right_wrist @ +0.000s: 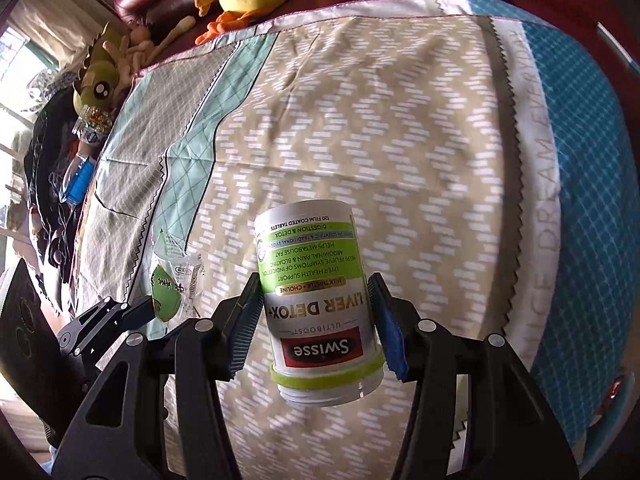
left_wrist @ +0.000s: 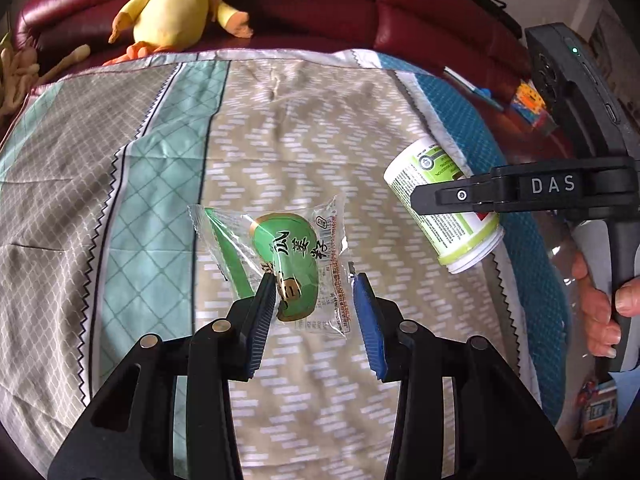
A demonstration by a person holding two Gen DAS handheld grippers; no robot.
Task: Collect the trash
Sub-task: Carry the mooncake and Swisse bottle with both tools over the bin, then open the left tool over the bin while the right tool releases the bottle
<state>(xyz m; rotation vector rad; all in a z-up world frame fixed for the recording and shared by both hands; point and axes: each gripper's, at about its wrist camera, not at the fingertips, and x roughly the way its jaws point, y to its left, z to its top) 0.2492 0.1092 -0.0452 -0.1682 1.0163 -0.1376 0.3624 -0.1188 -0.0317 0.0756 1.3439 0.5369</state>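
Observation:
A clear snack wrapper with a green label lies on the patterned cloth. My left gripper is open, its fingers on either side of the wrapper's near end. My right gripper is shut on a white and green Swisse pill bottle, held upside down and a little tilted above the cloth. The bottle and right gripper also show at the right of the left wrist view. The wrapper and left gripper show at the left of the right wrist view.
A yellow plush duck sits on the dark red sofa behind the cloth. More plush toys and a blue item lie at the far left. Small colourful items lie at the right.

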